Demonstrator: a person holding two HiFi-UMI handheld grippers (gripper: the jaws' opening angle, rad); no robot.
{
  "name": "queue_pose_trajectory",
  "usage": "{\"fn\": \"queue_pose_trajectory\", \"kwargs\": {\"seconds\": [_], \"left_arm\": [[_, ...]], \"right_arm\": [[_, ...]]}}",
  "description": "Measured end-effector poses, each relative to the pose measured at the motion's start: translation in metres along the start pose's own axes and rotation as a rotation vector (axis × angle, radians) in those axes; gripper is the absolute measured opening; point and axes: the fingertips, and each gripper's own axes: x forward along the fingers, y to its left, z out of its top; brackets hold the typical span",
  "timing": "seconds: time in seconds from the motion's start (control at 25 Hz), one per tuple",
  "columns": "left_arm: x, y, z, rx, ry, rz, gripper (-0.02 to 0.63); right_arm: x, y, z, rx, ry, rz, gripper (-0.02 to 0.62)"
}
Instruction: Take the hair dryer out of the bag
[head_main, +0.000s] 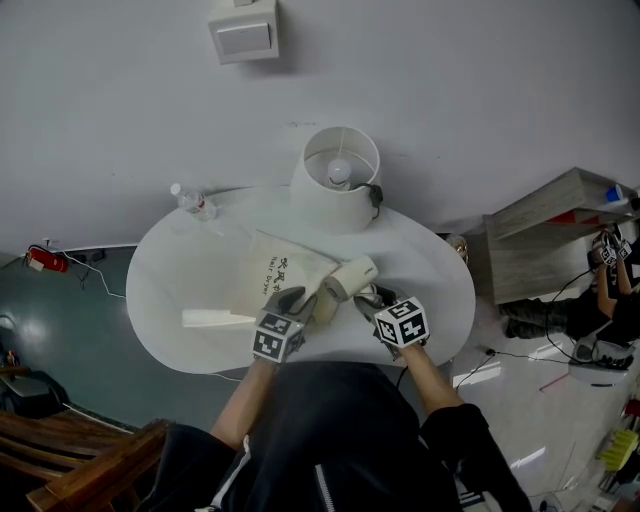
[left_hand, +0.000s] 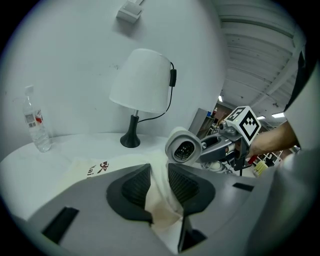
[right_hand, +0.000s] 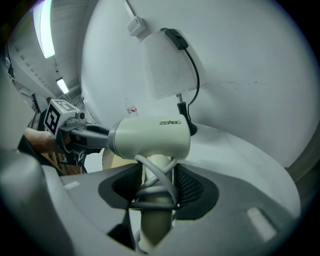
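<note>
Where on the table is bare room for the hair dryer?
The table is bare at its right, between lamp and front rim, and at its left, between bottle and white strip. The bag crowds the middle.

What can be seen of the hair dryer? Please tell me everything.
The hair dryer is cream-white, glossy plastic, with a short barrel printed ZEABO, a round grilled end and a straight handle with its grey cord wound around it. The right gripper clamps the handle and cord, holding the barrel about level above the table, outside the cloth bag.
</note>
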Motion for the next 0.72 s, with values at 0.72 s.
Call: {"fn": "queue_pose_trajectory", "kwargs": {"seconds": [0.72], "left_arm": [[-0.039,0.006,0.062,0.044,-0.191,0.056,0.103]], "right_arm": [[-0.055,0.019,0.096,-0.003,-0.305,-0.011,0.196]]}}
